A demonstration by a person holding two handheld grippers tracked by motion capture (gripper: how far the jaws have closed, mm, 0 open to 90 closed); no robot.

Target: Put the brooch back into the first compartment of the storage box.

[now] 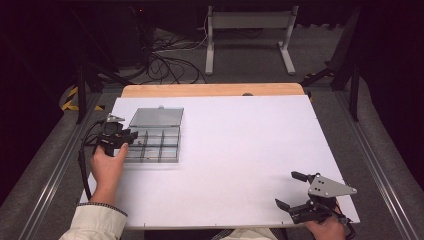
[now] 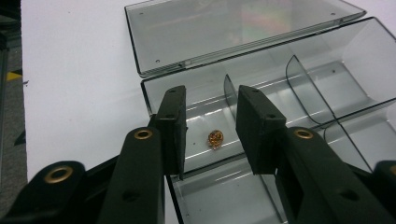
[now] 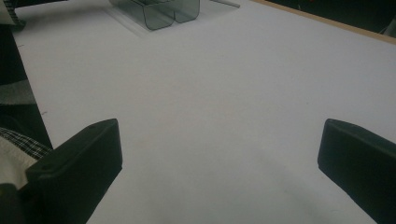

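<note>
A small amber bead [image 2: 215, 138] is lying on the floor of one compartment of the smoky clear organiser box [image 1: 152, 145], in the cell at the box's end nearest the person's left hand. It is sitting loose there, touching neither wall as far as the left gripper view shows, and nothing is gripping it.

The left gripper [image 2: 209, 122] is hovering just over that same cell with its jaws parted a little, a narrow gap, and the bead is showing through that gap on the box floor below, apart from both pads. Judging from this, the drop into the box is looking done for this bead, and the gripper is standing released above it.

The box's hinged lid [image 2: 243, 28] is lying flat open on the far side of the box, so closing it is looking like work still left. The other compartments of the box are appearing bare.

Well apart from the box, at the near corner of the white table [image 1: 240, 150], the right gripper [image 1: 295, 192] is resting with its jaws spread wide and nothing between them, taking no part in the work at the box.
</note>
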